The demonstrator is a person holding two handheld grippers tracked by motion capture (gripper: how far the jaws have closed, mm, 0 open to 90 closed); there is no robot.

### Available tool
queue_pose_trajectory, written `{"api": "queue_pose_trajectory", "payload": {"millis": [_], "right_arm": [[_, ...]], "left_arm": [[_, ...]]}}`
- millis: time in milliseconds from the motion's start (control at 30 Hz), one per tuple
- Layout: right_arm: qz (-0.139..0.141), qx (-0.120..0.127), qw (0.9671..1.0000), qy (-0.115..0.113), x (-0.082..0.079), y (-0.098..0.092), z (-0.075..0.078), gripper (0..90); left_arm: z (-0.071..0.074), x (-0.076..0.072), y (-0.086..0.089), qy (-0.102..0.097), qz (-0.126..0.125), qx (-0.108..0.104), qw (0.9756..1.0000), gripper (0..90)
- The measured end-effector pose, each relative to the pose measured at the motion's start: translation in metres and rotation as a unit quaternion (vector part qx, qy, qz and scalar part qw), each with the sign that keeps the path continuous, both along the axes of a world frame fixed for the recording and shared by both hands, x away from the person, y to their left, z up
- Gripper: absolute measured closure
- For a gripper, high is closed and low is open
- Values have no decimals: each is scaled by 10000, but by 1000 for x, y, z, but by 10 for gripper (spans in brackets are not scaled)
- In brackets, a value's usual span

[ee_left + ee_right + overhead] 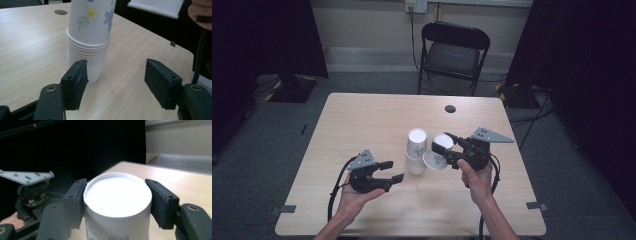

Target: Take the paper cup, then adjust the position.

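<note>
My left gripper (390,170) hangs with jaws spread, empty, just left of the stack of cups (416,151) mid-table. My right gripper (443,152) clamps a single paper cup (438,154), tilted beside the stack.

The left hand-held gripper (394,170) is held level with jaws apart; the right hand-held gripper (443,152) is clamped.
</note>
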State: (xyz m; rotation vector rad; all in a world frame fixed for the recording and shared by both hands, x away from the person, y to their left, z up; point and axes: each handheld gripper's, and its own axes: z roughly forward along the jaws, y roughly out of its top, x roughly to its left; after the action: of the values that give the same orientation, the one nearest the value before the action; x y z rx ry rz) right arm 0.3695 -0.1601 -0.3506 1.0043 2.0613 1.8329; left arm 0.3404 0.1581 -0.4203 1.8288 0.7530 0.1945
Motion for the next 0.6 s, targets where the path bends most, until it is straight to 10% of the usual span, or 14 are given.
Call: {"api": "queue_pose_trajectory", "payload": {"millis": [600], "right_arm": [[247,575,9953,744,0,5,-18,371]], "left_arm": [[5,-8,-16,-358,-152,137,9992,395]]}}
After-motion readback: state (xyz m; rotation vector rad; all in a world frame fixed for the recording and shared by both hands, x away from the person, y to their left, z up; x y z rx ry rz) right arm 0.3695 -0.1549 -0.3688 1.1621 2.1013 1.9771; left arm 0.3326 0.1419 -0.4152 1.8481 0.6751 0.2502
